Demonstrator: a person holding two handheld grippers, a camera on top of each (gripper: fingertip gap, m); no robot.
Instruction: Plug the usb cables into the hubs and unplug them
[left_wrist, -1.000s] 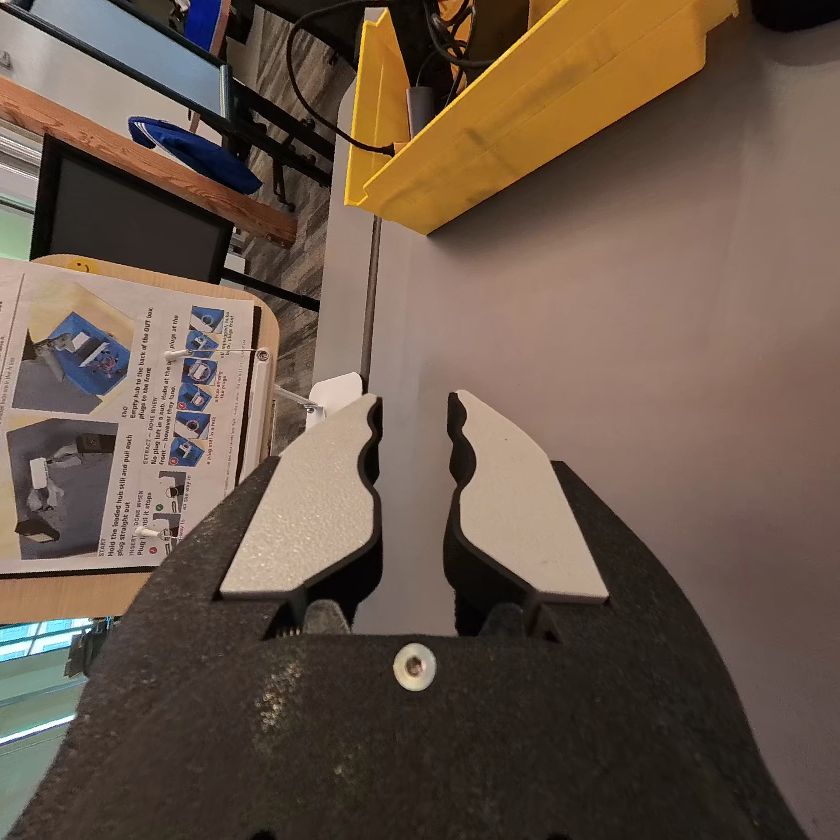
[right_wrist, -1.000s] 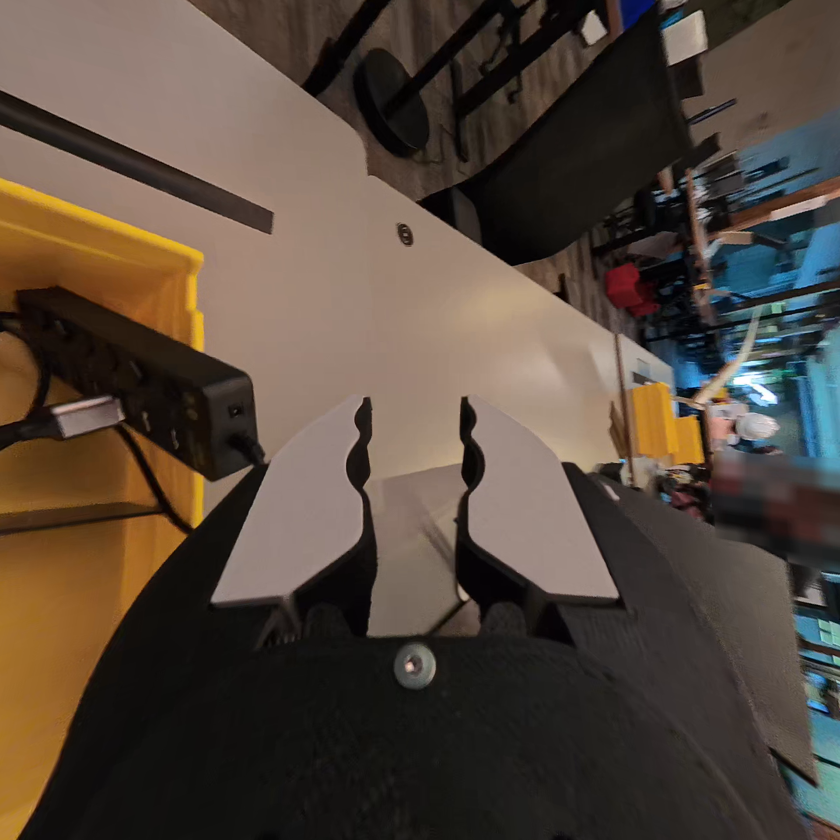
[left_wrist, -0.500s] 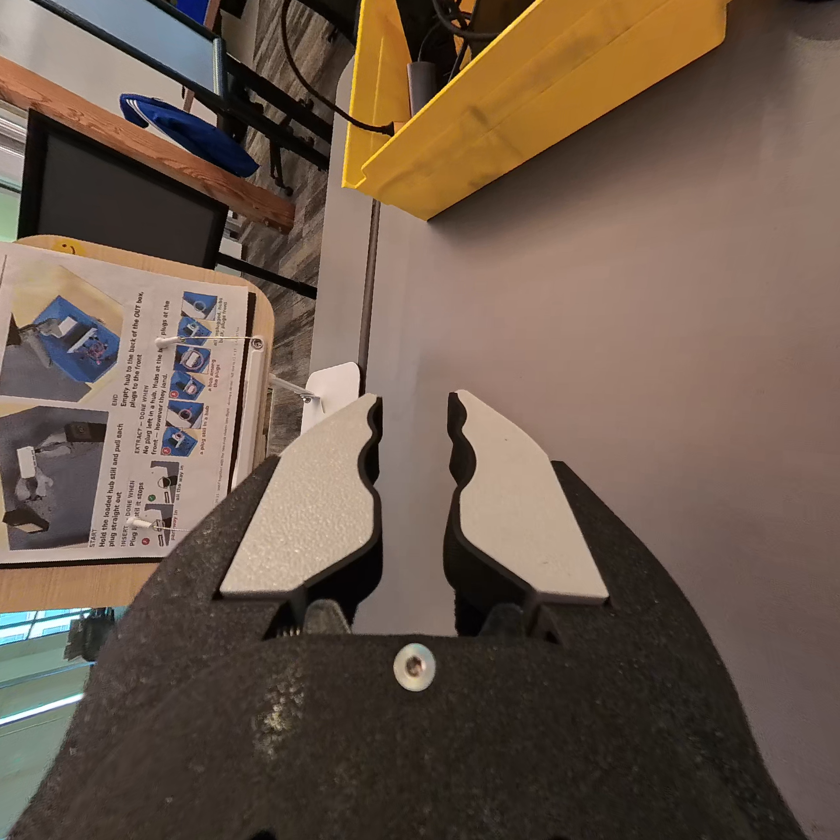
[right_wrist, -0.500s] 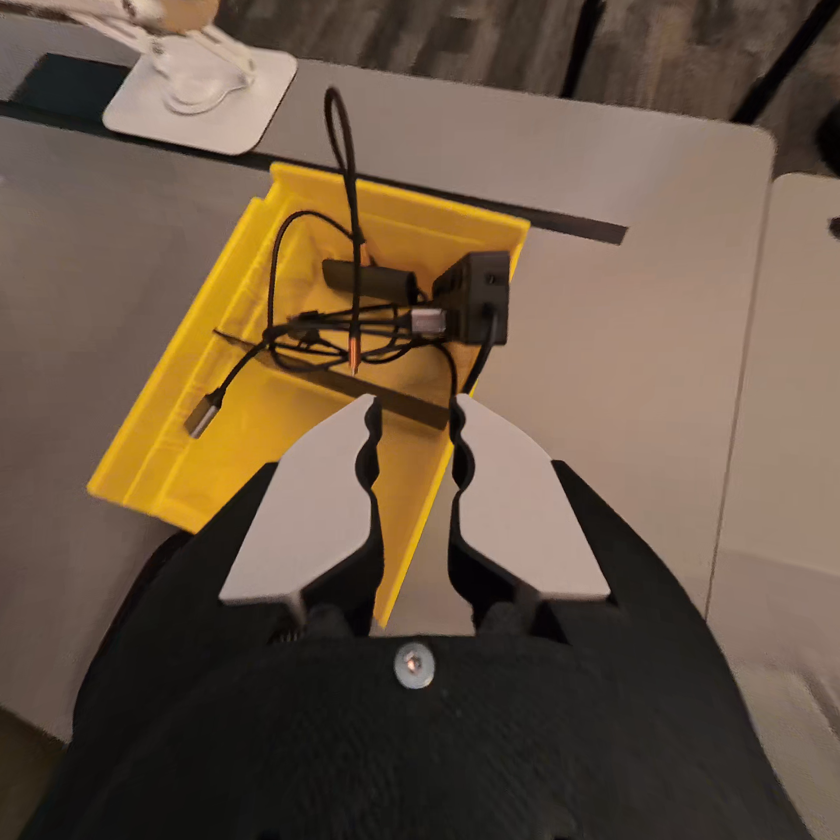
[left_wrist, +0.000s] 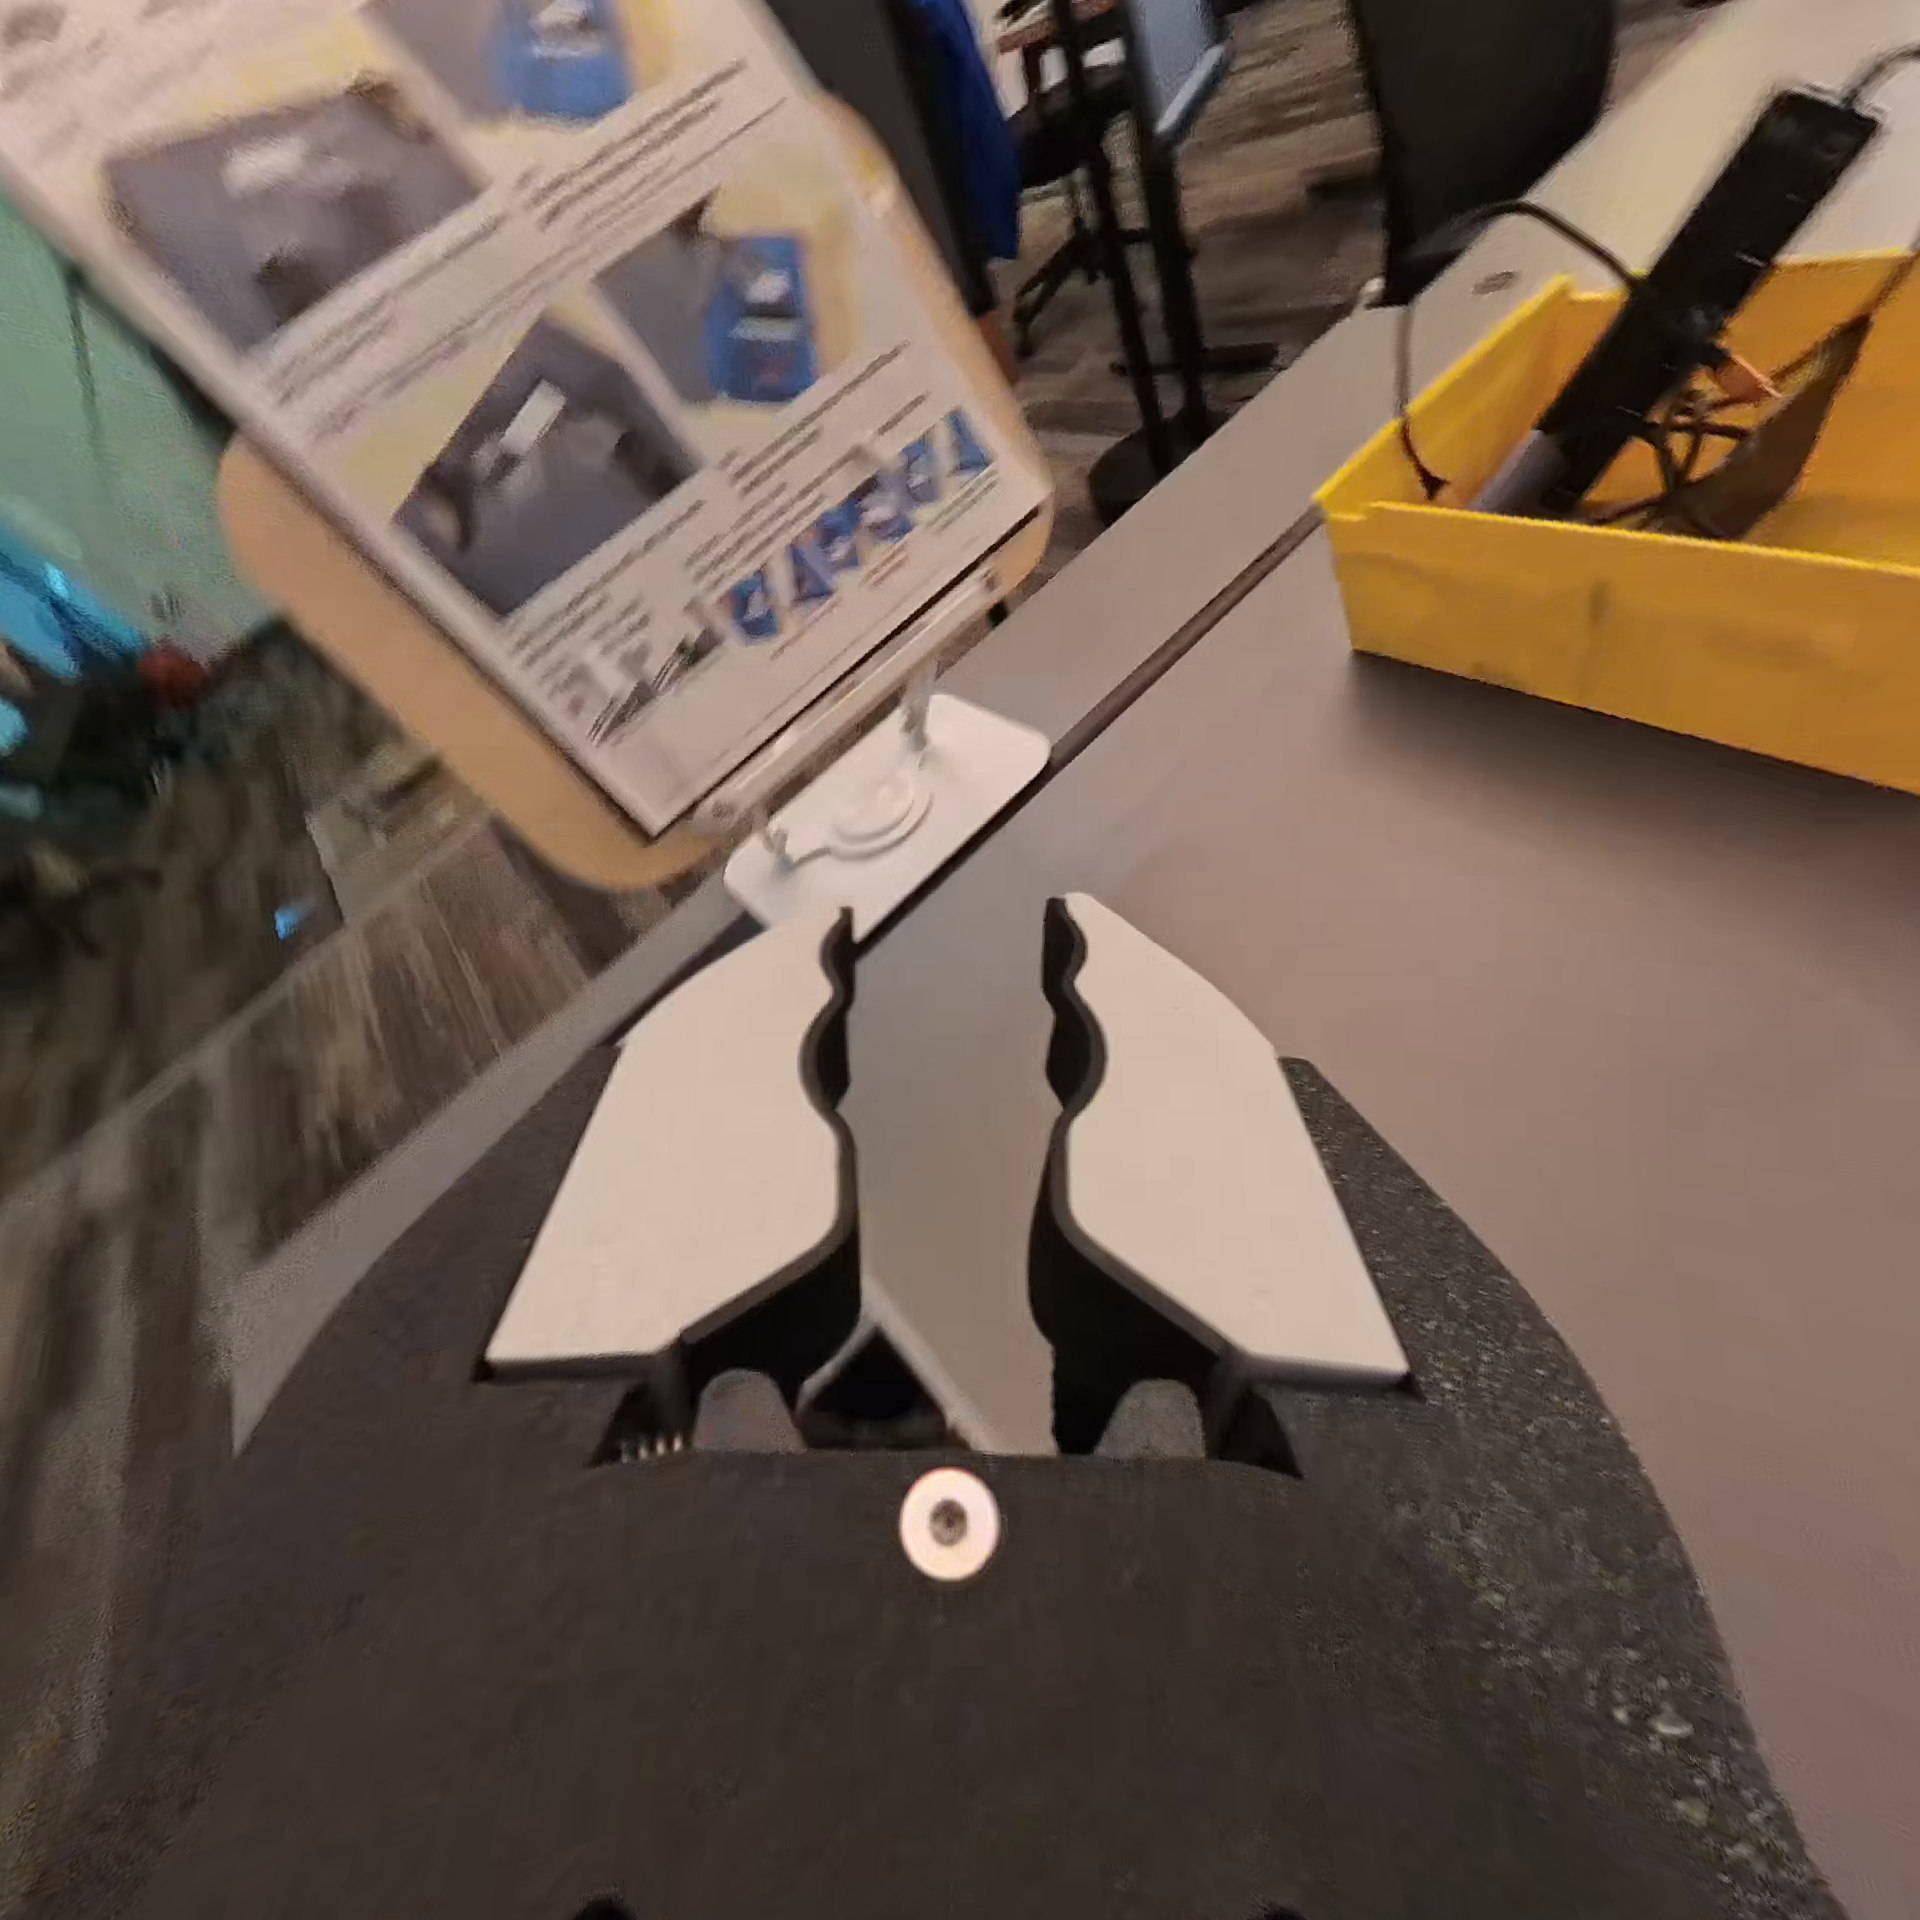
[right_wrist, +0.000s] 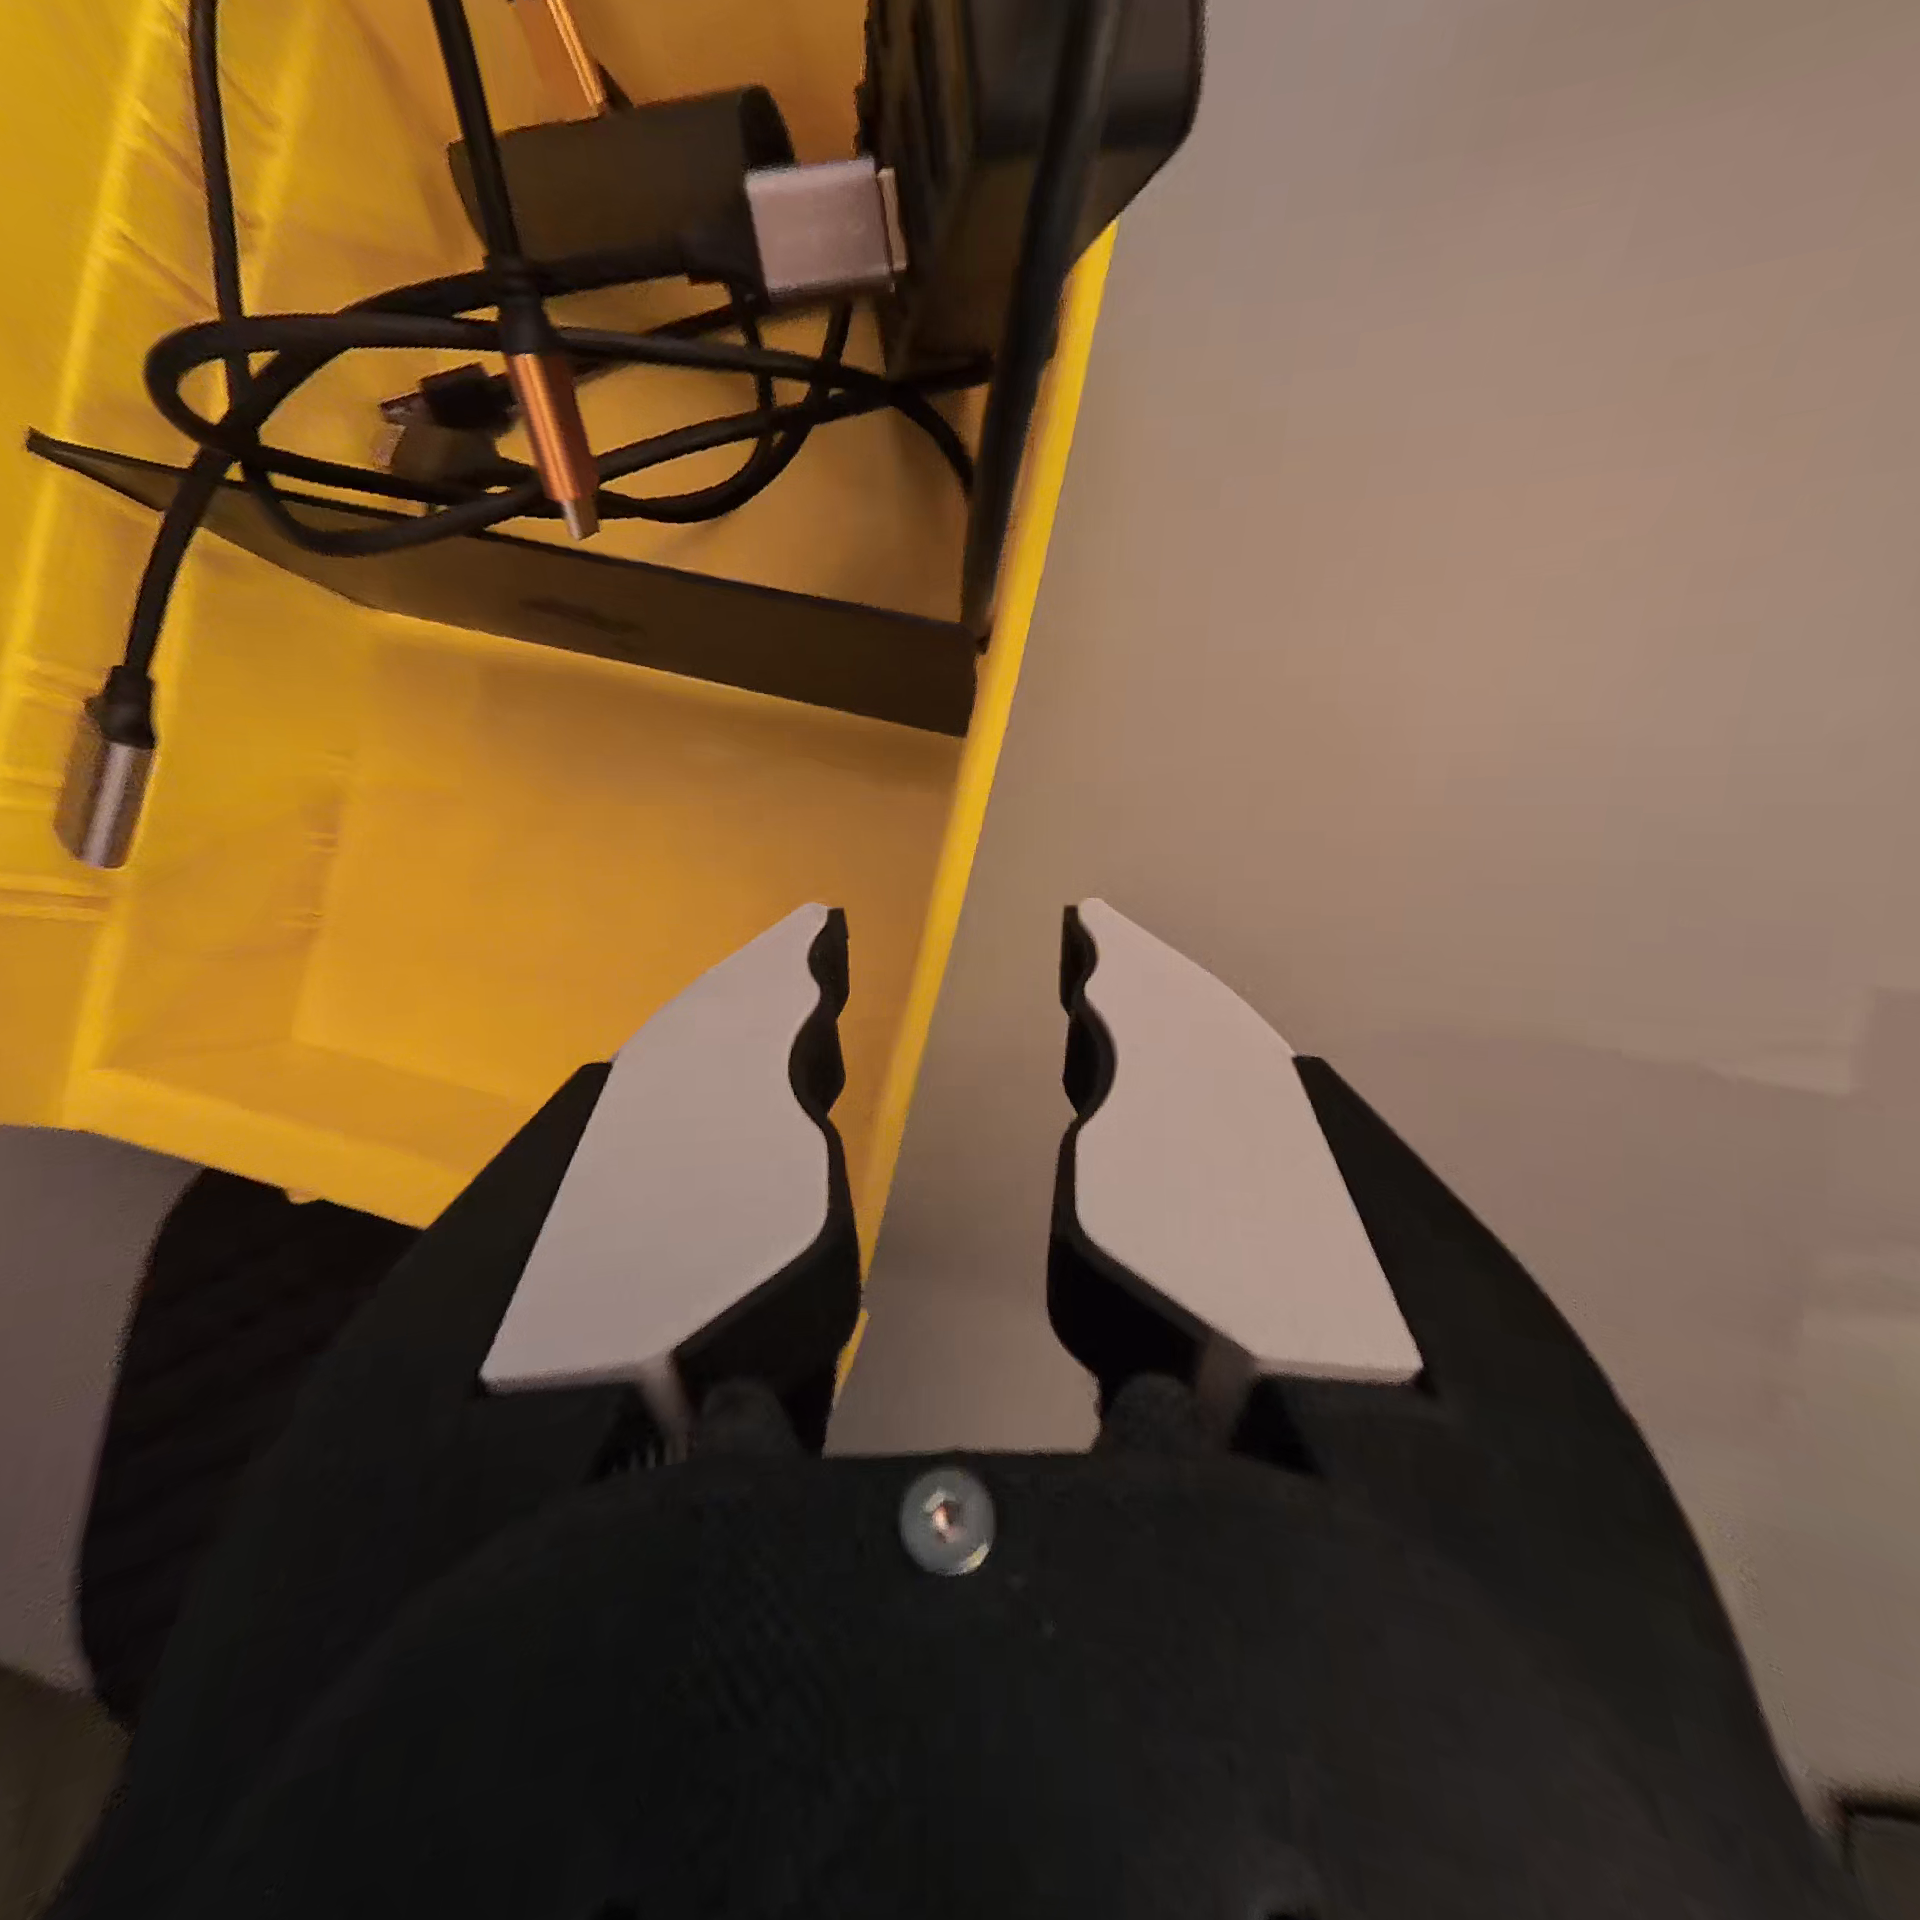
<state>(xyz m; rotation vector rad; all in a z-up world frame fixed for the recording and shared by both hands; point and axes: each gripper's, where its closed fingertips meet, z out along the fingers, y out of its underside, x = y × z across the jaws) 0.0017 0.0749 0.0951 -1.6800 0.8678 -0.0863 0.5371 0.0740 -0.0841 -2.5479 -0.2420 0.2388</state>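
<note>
The left tongs (left_wrist: 948, 914) are held open, with a clear gap between the two pale fingers, and nothing is gripped; only the grey table (left_wrist: 1455, 1039) is seen between them. They are poised above the table near its edge, just short of the white base of a stand (left_wrist: 904, 800) on which a printed instruction sheet (left_wrist: 582, 416) is carried, blurred in this view. Well off to the right a yellow bin (left_wrist: 1621, 623) is set on the table, and a long black hub (left_wrist: 1704, 260) is seen leaning up out of it among dark cables.

The right tongs (right_wrist: 948, 925) are likewise parted and empty. They are held over the right wall of the yellow bin (right_wrist: 987, 831), so that the left finger lies over the bin's floor and the right finger over the bare table (right_wrist: 1507, 623). Inside the bin a tangle of black usb cables (right_wrist: 436, 364) is gathered behind a dark divider (right_wrist: 727, 634). A silver plug (right_wrist: 821, 229) is seen at the face of the black hub (right_wrist: 997, 135), though whether it is fully seated cannot be told. An orange-sleeved plug (right_wrist: 556, 436) lies across the cables, and a loose silver-ended plug (right_wrist: 104, 790) rests by the left wall. A second, smaller dark hub (right_wrist: 623, 177) lies behind the silver plug.
</note>
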